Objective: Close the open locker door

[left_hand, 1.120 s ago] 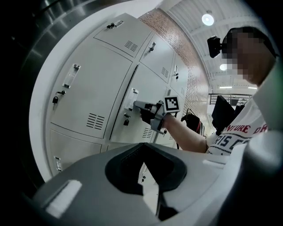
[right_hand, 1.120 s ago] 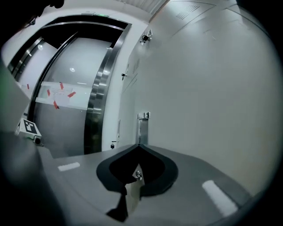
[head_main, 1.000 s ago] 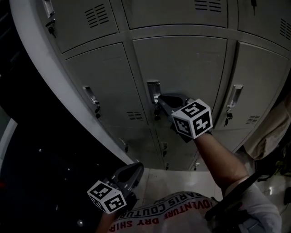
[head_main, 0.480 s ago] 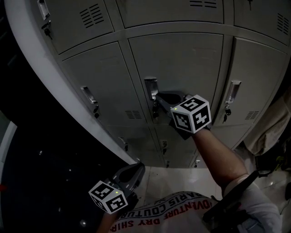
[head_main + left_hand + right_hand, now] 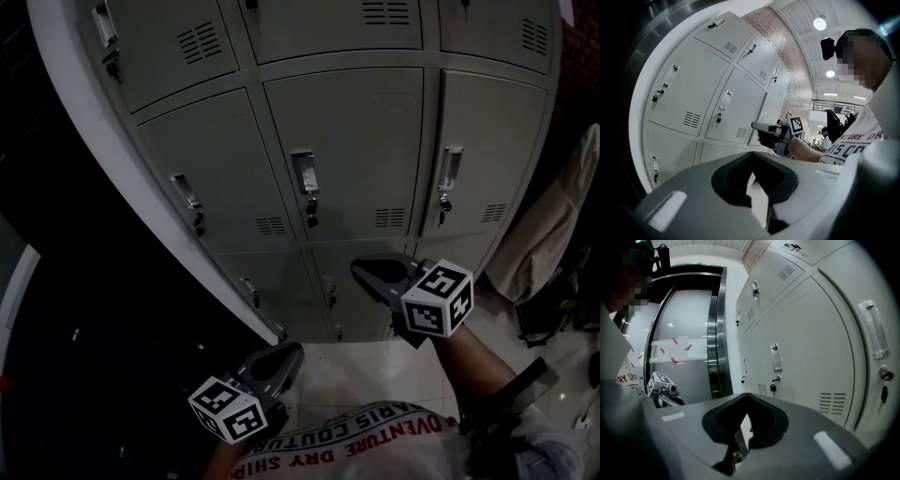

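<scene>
The grey locker bank fills the head view, and every door in sight lies flush. The middle door (image 5: 347, 150) carries a metal handle (image 5: 304, 173) with a key (image 5: 310, 214) hanging under it. My right gripper (image 5: 361, 269) is shut on nothing; it hangs below that door, apart from it, in front of the bottom row. My left gripper (image 5: 292, 352) is shut too, low over the floor by my shirt. In the right gripper view its own jaws (image 5: 746, 397) point along the locker fronts, past a handle (image 5: 775, 358). The left gripper view shows the right gripper (image 5: 757, 125) ahead of the lockers.
A pale floor (image 5: 347, 375) lies at the lockers' foot. A light cloth or bag (image 5: 544, 234) hangs at the right. The lockers' white side panel (image 5: 112, 159) borders a dark area at left. A steel door frame (image 5: 715, 333) stands past the lockers' end.
My right gripper has pulled back from the middle door's handle, down and to the right. The head view has shifted, showing more lockers. The left gripper has barely moved.
</scene>
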Demonstrator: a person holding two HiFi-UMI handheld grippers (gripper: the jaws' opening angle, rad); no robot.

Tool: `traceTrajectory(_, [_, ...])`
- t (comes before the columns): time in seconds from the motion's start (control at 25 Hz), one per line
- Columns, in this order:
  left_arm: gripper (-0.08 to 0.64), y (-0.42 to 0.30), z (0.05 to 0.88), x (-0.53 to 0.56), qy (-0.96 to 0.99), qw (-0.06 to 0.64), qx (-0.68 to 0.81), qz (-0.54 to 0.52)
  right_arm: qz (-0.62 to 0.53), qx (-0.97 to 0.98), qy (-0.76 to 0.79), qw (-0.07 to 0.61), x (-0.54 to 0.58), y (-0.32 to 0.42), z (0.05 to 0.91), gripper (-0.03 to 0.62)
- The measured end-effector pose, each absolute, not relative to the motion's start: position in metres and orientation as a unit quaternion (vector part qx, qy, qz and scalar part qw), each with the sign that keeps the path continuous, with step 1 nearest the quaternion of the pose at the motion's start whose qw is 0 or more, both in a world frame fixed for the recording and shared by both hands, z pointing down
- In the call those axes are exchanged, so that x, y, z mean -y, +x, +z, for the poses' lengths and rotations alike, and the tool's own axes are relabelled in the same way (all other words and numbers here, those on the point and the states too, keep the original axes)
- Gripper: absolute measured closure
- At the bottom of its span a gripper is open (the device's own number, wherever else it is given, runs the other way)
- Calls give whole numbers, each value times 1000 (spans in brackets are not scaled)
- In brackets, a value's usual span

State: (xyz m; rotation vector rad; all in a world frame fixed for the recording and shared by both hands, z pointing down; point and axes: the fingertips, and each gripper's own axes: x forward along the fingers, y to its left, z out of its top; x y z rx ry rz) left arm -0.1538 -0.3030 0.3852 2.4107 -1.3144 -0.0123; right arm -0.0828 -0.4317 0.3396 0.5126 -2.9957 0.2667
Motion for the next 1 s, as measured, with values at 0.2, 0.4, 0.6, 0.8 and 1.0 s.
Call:
traceTrajectory(0.2, [555, -140, 372, 233, 882, 177, 438, -10, 76, 983, 166, 33, 312, -68, 338, 597])
traceTrajectory(0.4, [555, -128, 376, 125, 900, 171, 400, -11, 108, 982, 143, 66, 154, -65, 376, 597])
traceTrajectory(0.6, [555, -114, 385, 18, 915, 183, 359, -8, 181, 970, 153, 51, 23, -49, 393, 597])
traceTrajectory(0.8, [555, -99, 374, -45, 931, 166, 324, -8, 204, 961, 180, 49, -49, -31, 396, 598])
traceTrajectory(1.0, [555, -86, 356, -74, 940, 154, 304, -19, 192, 962, 192, 32, -84, -23, 378, 597])
